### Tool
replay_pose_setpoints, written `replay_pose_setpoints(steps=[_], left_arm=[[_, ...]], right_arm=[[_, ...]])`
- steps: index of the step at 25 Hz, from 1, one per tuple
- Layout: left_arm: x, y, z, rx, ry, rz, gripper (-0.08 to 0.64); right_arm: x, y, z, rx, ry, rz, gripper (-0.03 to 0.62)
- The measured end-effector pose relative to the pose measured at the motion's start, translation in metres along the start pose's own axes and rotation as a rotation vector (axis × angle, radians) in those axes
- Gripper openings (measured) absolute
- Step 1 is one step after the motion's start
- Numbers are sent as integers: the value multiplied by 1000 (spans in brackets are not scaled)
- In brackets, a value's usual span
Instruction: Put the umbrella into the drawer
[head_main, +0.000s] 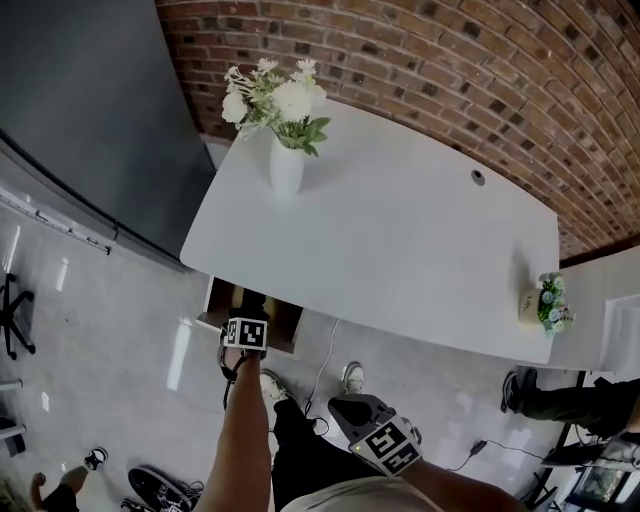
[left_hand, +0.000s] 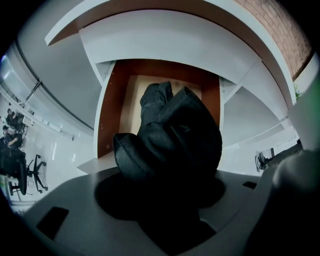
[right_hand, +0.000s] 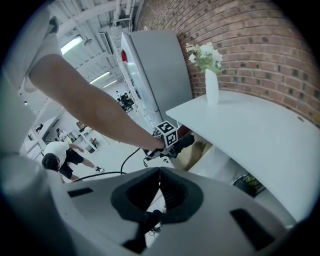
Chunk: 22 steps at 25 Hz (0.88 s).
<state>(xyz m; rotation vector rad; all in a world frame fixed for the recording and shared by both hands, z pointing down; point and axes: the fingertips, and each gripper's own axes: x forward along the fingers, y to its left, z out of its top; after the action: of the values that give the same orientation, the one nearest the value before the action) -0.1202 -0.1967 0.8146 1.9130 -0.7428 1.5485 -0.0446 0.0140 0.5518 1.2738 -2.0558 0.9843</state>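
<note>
Jaws of my left gripper (left_hand: 165, 200) are clamping the black folded umbrella (left_hand: 170, 140), and I am holding it nose-down over the open drawer (left_hand: 111, 115), with its far end hanging above the pale drawer floor. That drawer is sticking out from under the near left edge of the white table (head_main: 400, 230). Jaws of my right gripper (right_hand: 159, 186) are pressing together on nothing, hovering to the right, near my body.

open drawer (left_hand: 129, 100) under the table (head_main: 400, 240) edge — bare bottom at left, rear overhung, umbrella (left_hand: 170, 135) over the middle
</note>
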Motion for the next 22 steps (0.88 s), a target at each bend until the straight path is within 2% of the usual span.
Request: replay_pose_setpoints(steps=[6, 11, 18, 22], left_arm=[[13, -1, 1, 64, 39, 23, 261], [22, 2, 6, 89, 50, 27, 261], [32, 7, 12, 83, 19, 63, 261], [35, 9, 15, 66, 30, 44, 261]], right_arm=[[0, -11, -3, 53, -18, -10, 17], [6, -30, -11, 162, -38, -20, 17], [20, -44, -17, 248, -73, -20, 17], [31, -48, -27, 276, -71, -9, 17]])
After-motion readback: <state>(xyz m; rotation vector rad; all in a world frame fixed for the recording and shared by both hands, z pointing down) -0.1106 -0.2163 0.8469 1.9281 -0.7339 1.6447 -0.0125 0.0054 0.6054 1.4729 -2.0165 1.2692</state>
